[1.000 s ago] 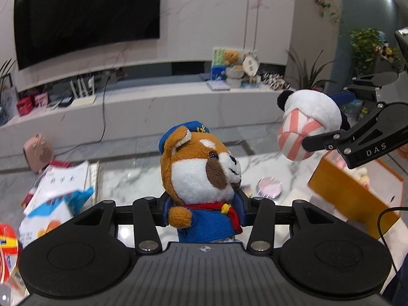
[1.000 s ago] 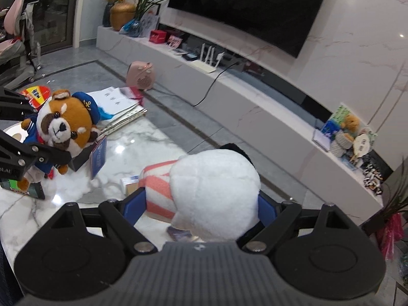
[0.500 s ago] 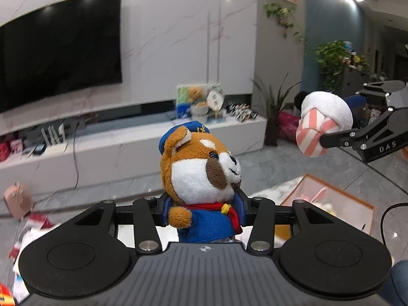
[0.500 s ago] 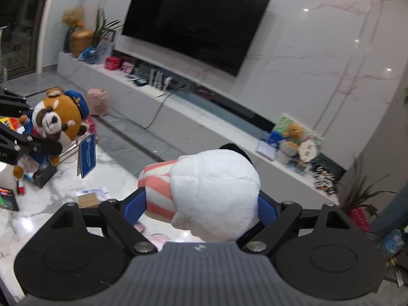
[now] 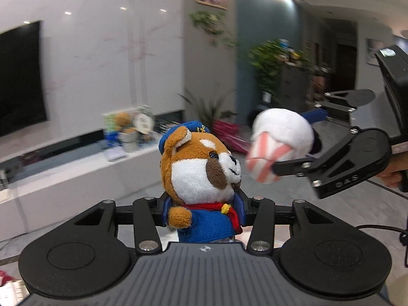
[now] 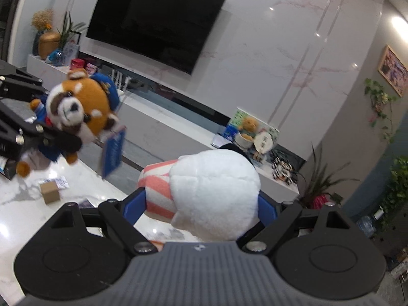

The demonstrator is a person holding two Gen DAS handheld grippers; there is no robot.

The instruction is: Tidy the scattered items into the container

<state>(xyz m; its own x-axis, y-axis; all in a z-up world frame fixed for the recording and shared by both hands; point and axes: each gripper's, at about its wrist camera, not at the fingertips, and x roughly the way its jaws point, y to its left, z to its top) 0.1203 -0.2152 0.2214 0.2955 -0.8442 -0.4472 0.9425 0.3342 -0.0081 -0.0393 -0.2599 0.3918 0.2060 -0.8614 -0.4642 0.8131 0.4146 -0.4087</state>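
Observation:
My left gripper [image 5: 204,210] is shut on a brown and white plush animal [image 5: 201,176] in a blue cap and blue coat, held upright in the air. It also shows at the left of the right wrist view [image 6: 76,112], with a blue tag hanging from it. My right gripper [image 6: 201,204] is shut on a white plush [image 6: 214,191] with a pink-striped part. This plush shows at the right of the left wrist view [image 5: 280,142], close beside the brown plush. The container is not in view.
A white marble table [image 6: 23,204] lies below, with a small cardboard box [image 6: 49,192] and paper scraps on it. Behind stand a long white TV bench [image 6: 178,127], a wall TV [image 6: 153,17] and potted plants [image 5: 270,61] to the right.
Both grippers have swung right and upward with their plushes. The orange box on the table has left the left wrist view. The two plushes are now closer together.

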